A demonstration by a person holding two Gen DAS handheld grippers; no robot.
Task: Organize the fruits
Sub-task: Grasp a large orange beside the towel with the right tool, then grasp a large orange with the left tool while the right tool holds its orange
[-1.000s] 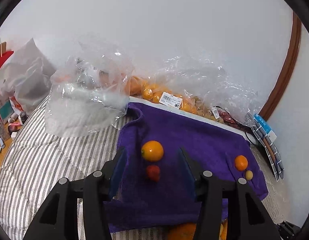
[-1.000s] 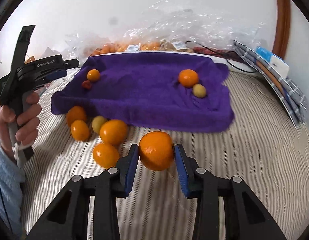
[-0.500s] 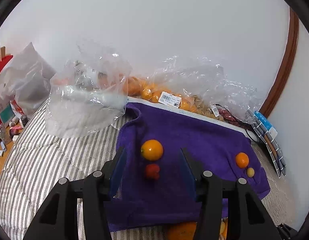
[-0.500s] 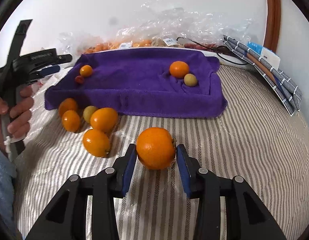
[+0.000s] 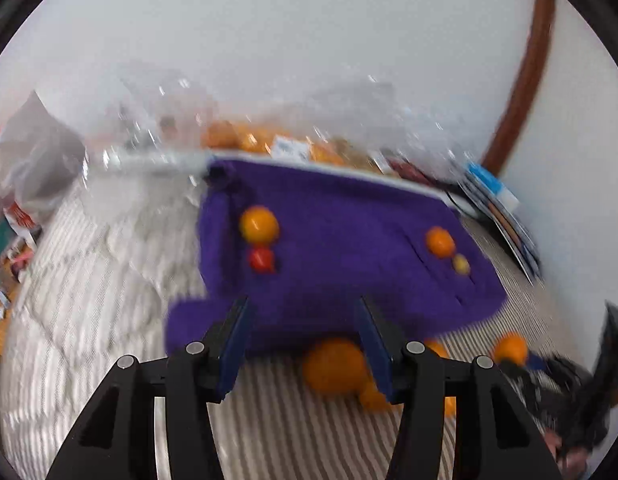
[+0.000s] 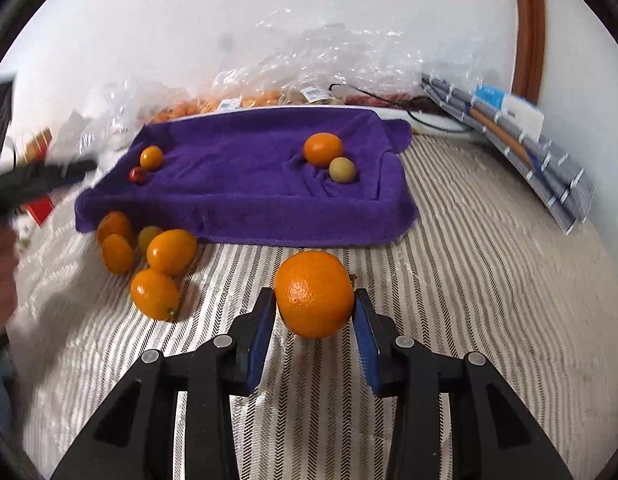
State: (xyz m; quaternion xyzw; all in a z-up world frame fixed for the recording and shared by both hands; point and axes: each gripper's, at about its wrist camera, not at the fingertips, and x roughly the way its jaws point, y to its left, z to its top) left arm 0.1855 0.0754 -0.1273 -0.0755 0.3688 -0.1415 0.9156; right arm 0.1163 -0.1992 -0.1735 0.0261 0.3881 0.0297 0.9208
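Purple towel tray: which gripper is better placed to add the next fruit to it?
Right. The right gripper already holds a large orange facing the purple towel tray. The left gripper is open and empty, above the loose oranges.

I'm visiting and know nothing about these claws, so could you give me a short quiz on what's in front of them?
1. True or false: the right claw is shut on a big orange.
2. How many fruits lie on the purple towel?
3. The small red fruit sits at which end of the towel: A) left B) right?

Key: 1 true. 2 four. 3 A.
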